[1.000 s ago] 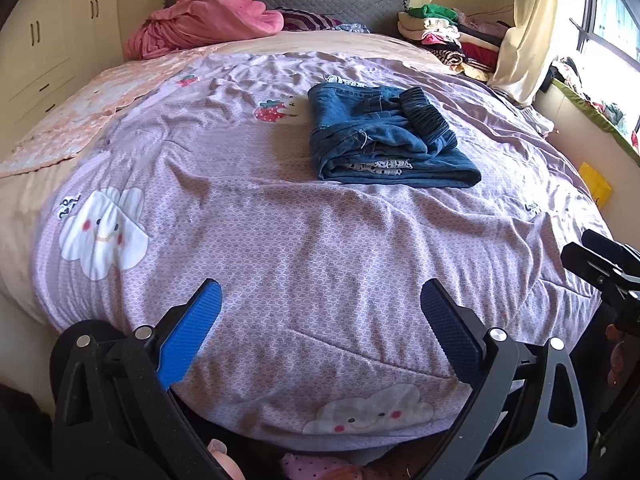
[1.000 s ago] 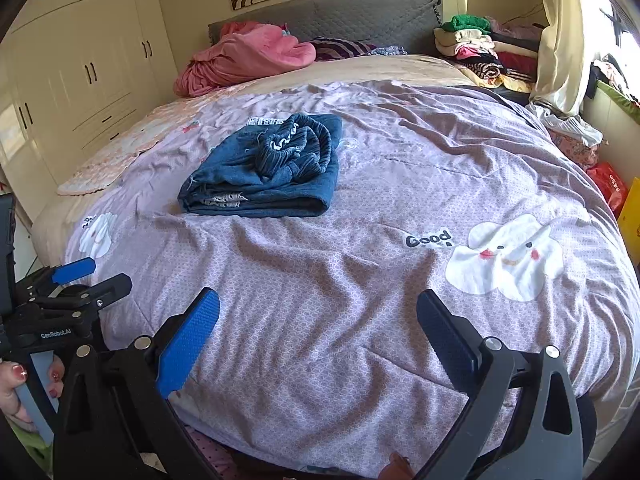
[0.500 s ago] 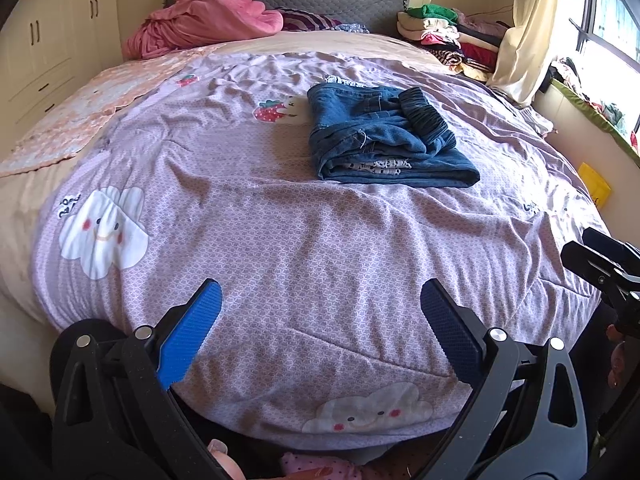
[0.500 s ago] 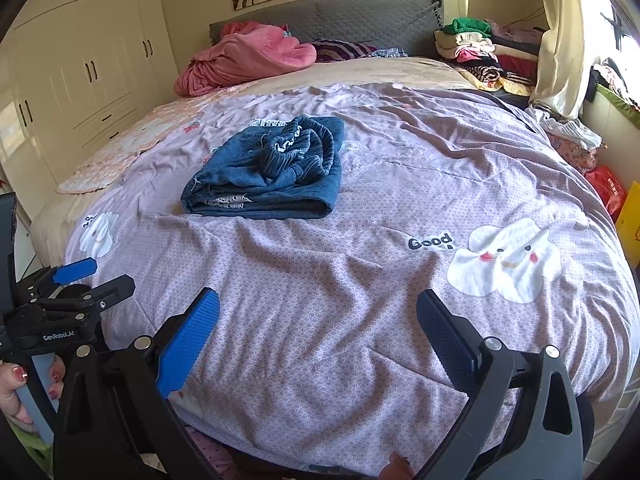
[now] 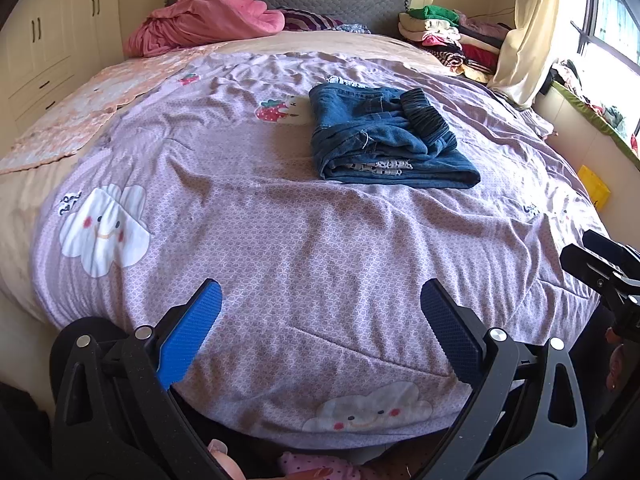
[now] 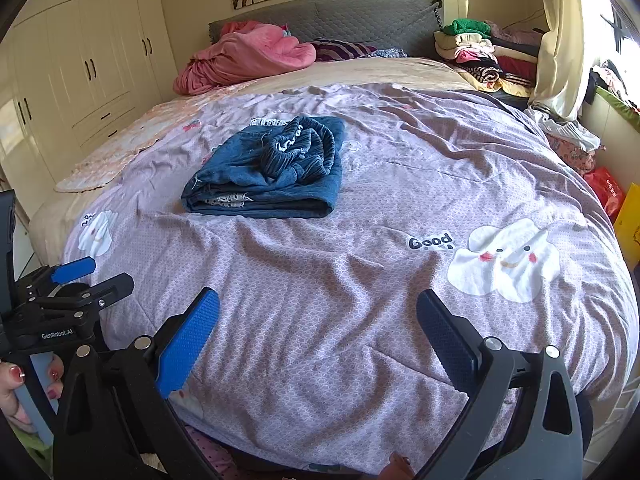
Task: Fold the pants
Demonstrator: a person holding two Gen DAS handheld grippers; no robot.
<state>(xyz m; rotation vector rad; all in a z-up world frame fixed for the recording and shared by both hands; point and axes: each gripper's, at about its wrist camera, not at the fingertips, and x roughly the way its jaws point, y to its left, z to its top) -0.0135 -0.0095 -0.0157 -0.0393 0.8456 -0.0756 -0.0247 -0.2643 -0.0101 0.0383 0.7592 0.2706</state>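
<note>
Blue denim pants [image 5: 384, 140] lie folded in a compact bundle on the purple bedspread [image 5: 280, 240], waistband on top; they also show in the right wrist view [image 6: 272, 172]. My left gripper [image 5: 320, 300] is open and empty, held back over the bed's near edge, far from the pants. My right gripper [image 6: 318, 304] is open and empty, also near the foot of the bed. The right gripper shows at the right edge of the left wrist view [image 5: 608, 268]; the left gripper shows at the left of the right wrist view [image 6: 76, 284].
A pink blanket [image 6: 248, 56] lies by the grey headboard [image 6: 360, 16]. Stacked clothes [image 6: 480, 52] sit at the back right beside a curtain [image 6: 560, 40]. White wardrobes [image 6: 80, 60] stand left. Bags [image 6: 612, 196] lie by the bed's right side.
Both grippers stay open and almost still. The right wrist view has shifted slightly, and the pants lie unmoved.
</note>
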